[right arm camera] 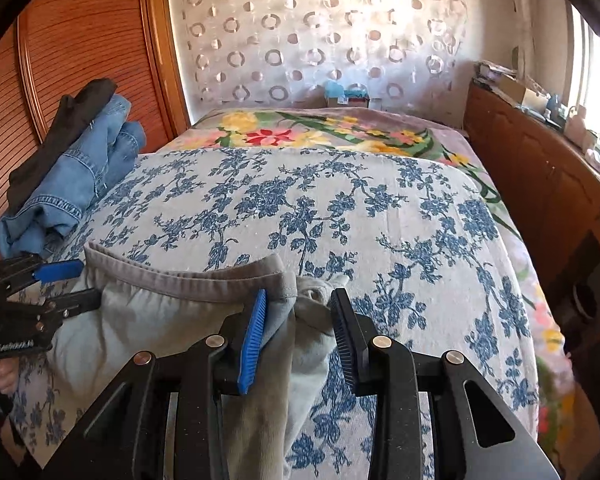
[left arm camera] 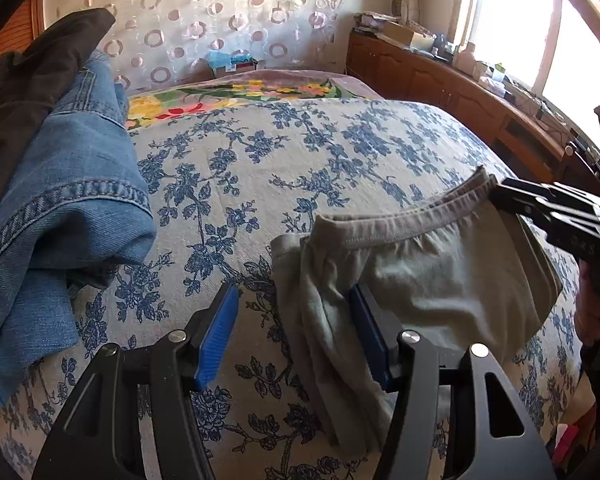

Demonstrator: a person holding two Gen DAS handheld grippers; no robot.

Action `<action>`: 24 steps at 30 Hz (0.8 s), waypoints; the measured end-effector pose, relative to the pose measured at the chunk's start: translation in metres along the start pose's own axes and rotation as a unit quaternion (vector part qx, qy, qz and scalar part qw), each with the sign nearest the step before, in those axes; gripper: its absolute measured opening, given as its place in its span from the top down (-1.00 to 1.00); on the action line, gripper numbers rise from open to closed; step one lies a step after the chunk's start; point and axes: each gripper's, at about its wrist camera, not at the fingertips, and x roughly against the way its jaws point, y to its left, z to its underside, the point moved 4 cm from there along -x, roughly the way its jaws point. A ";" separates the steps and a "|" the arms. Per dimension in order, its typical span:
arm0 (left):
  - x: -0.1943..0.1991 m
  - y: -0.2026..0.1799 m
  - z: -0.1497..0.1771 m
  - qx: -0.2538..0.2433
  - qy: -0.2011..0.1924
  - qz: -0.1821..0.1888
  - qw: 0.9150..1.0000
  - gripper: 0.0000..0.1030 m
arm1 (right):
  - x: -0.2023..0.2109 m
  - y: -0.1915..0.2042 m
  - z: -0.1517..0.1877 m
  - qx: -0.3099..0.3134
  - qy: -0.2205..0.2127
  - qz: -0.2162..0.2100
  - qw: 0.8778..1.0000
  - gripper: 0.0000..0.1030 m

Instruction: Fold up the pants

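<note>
Light grey pants (left arm camera: 432, 268) lie on the blue-flowered bedspread (left arm camera: 260, 160), waistband toward the far side, legs hanging over the near edge. My left gripper (left arm camera: 294, 304) is open, its jaws straddling the left edge of the pants. My right gripper (right arm camera: 298, 312) is open at the right end of the waistband (right arm camera: 204, 276), with bunched cloth between the jaws. In the right wrist view the left gripper (right arm camera: 70, 282) shows at the pants' left side; in the left wrist view the right gripper (left arm camera: 548, 204) shows at the waistband's right end.
Folded blue jeans (left arm camera: 68, 208) with a black garment (left arm camera: 32, 80) on top sit at the bed's left side. A colourful floral blanket (right arm camera: 320, 132) covers the far end. A wooden cabinet (right arm camera: 540, 184) runs along the right, a wooden door (right arm camera: 80, 48) at the left.
</note>
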 end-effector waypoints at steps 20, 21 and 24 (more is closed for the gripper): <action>0.039 -0.017 0.023 -0.013 -0.022 0.037 0.999 -0.15 | 0.080 -0.001 0.077 -0.007 -0.005 -0.056 0.998 0.33; 0.041 -0.018 0.026 -0.015 -0.022 0.039 0.999 -0.15 | 0.084 -0.003 0.080 -0.005 -0.005 -0.057 0.998 0.33; 0.047 -0.023 0.037 -0.022 -0.021 0.044 0.999 -0.15 | 0.086 -0.004 0.084 -0.002 0.001 -0.054 0.999 0.33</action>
